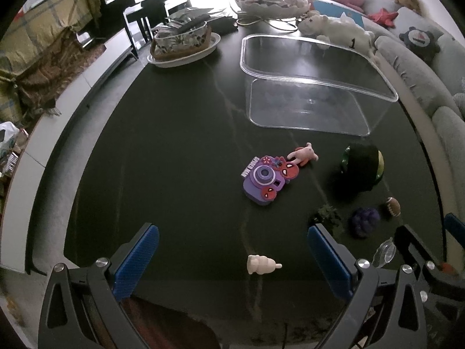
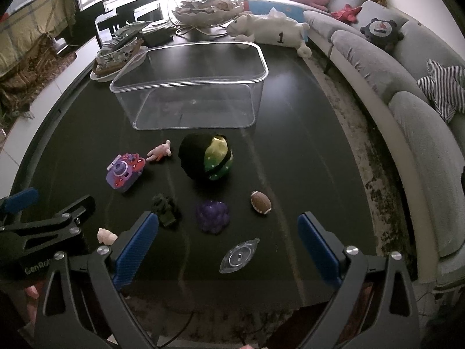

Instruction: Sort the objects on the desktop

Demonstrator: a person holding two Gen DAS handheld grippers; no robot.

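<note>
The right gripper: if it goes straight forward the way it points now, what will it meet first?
Probably the clear leaf-shaped dish, which lies between the open fingers of the right gripper. Beyond it is the purple grape toy. Depth is uncertain.

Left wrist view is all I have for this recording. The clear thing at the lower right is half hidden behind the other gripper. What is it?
Observer: The right wrist view shows a clear leaf-shaped dish lying flat on the table, touching nothing else.
Operator: Is the right gripper open, or closing on something?
Observer: The right gripper is open, its jaws wide apart and holding nothing. The dish lies between its fingers.
</note>
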